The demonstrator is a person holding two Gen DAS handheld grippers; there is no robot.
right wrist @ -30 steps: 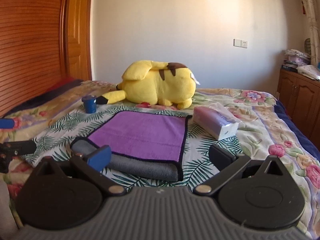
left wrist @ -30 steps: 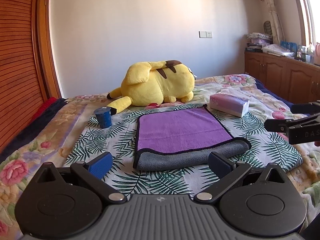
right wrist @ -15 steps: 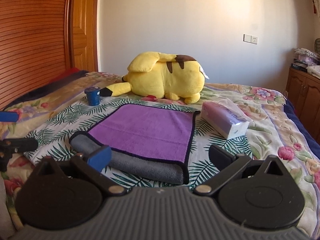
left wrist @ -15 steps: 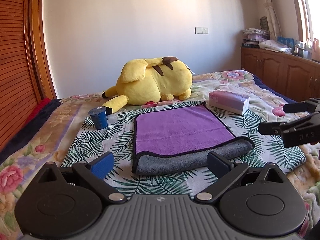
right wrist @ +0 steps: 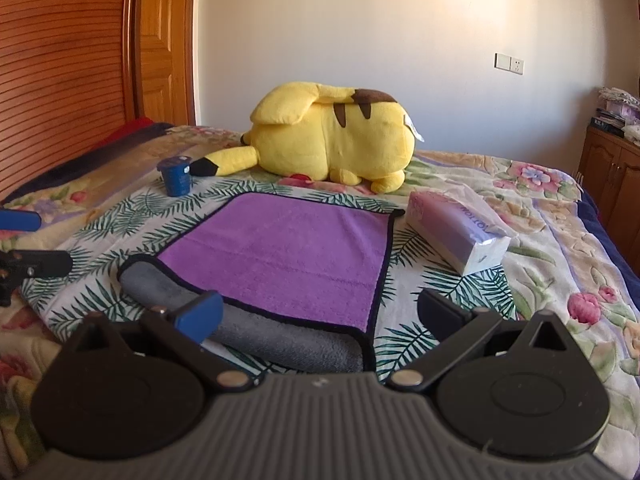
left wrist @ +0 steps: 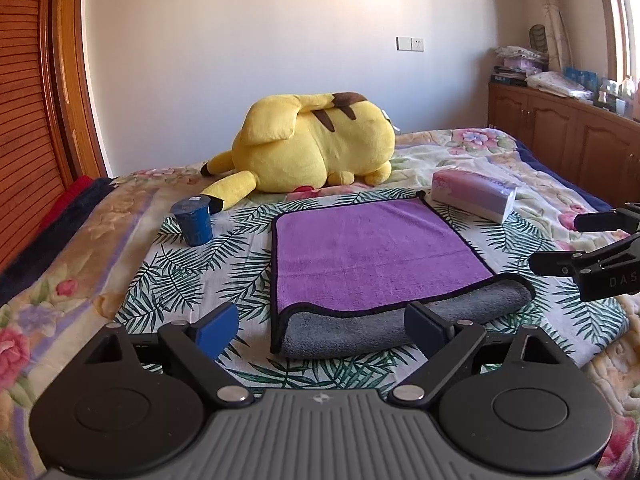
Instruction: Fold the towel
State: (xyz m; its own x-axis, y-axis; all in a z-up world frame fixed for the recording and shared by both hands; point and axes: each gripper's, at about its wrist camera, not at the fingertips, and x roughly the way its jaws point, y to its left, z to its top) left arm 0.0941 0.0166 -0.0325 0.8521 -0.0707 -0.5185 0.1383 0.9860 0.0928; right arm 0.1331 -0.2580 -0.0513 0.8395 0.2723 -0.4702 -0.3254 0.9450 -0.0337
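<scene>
On the bed (left wrist: 168,280), your towel (left wrist: 372,248) lies flat, purple side up, grey near edge rolled over.
Your left gripper (left wrist: 320,326) and right gripper (right wrist: 316,312) both have jaws spread wide, holding nothing, just short of that edge. Only your left view catches the window-side cabinets (left wrist: 560,136); your right shows more of the wooden door (right wrist: 164,40). Yellow plush (left wrist: 316,144), blue cup (left wrist: 194,220), tissue pack (left wrist: 476,196) sit beyond.
</scene>
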